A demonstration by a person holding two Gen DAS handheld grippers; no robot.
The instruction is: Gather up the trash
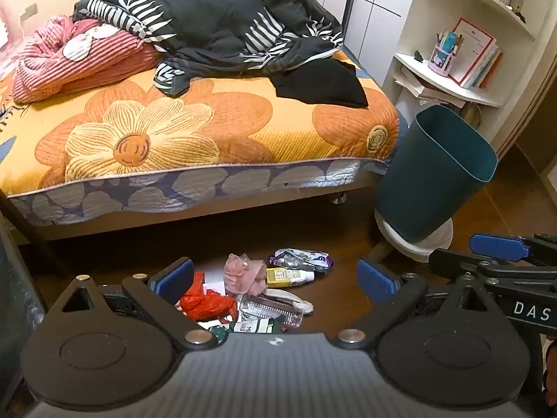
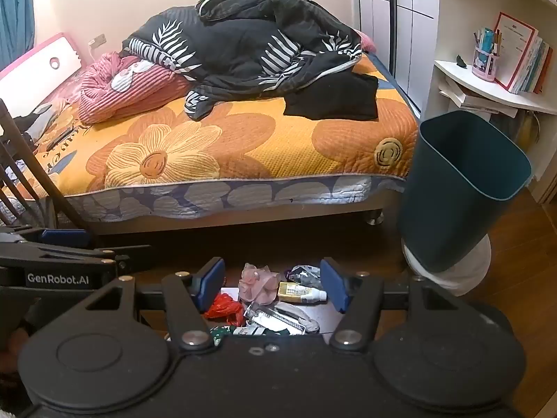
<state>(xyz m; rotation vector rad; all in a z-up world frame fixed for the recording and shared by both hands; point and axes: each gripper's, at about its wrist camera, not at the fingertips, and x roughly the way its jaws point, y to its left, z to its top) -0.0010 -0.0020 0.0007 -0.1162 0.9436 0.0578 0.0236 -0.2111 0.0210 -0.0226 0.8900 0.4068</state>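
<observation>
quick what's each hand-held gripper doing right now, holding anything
Left hand-held gripper: open, holding nothing, above the pile of floor litter.
Right hand-held gripper: open, holding nothing, above the same pile.

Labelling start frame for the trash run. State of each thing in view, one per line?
left tongs: open, empty
right tongs: open, empty
teal waste bin: upright on a white base, nothing seen inside
trash pile: loose on the floor by the bed
red plastic bag: crumpled
small white bottle: lying on its side
dark leaf-print quilt: heaped on the bed
</observation>
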